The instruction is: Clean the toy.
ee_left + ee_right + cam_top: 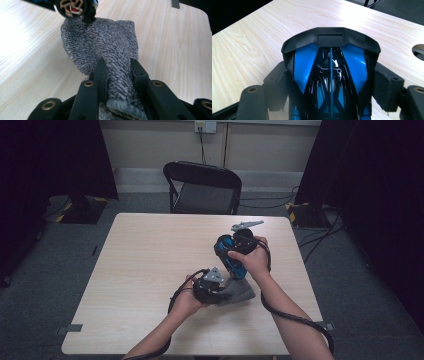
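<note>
Jaws of my left hand-held gripper [117, 72] are clamped on the cuff end of a grey knitted sock [105, 45]; its fabric bunches between the two black fingers and fans out beyond them onto the counter [175, 50]. I judge this grip is meant to keep the sock's mouth fixed while the other hand works at it.

Right hand-held gripper [332, 82] is closed on a blue and black toy car [330, 75], jaws pressed against its flanks, rear spoiler pointing away from the camera. From the high view the car [231, 257] hangs nose-down, tilted toward the sock [239, 291], so I read the step as feeding the car into the sock, or drawing it out; I cannot tell which.

Left gripper view gives what the others lack: one car wheel [72, 7] sits right at the sock's far end, touching the knit. Right gripper view gives the car's glossy top and how squarely it is held. High view alone gives layout: left hand-held gripper [210, 287] low and near me, right hand-held gripper [240, 245] raised just beyond it, both toward the counter's right half, with a black folding chair [202, 187] past the far edge.
</note>
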The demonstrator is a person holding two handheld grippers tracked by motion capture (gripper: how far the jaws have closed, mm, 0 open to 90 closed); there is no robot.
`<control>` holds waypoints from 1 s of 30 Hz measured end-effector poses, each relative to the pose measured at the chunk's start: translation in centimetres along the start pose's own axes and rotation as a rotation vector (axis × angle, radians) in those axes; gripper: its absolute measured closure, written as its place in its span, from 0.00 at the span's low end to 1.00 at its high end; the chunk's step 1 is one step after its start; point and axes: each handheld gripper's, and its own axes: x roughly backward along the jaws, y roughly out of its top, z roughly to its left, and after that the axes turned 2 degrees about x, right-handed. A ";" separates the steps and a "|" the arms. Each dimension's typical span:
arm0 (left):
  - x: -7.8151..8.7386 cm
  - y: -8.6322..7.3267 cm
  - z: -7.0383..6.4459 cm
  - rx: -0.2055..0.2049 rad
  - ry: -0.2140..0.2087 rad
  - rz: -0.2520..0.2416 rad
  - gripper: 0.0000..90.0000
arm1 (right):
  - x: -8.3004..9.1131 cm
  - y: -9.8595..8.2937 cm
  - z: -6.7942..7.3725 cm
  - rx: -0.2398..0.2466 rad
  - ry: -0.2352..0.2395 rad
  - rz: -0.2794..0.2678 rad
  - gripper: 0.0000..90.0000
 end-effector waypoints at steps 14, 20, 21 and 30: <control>3.7 -1.8 2.1 0.036 0.083 0.001 0.80 | 2.5 -2.8 -4.1 -0.053 -0.070 0.027 0.29; 5.3 -2.8 3.0 0.064 0.116 -0.010 0.80 | 2.8 -4.3 -5.3 -0.073 -0.094 0.051 0.29; 5.5 -2.9 3.2 0.069 0.119 -0.010 0.80 | 2.9 -4.5 -5.5 -0.076 -0.094 0.051 0.29; 7.3 -3.6 4.4 0.101 0.163 -0.037 0.80 | 3.1 -5.8 -6.4 -0.084 -0.111 0.080 0.29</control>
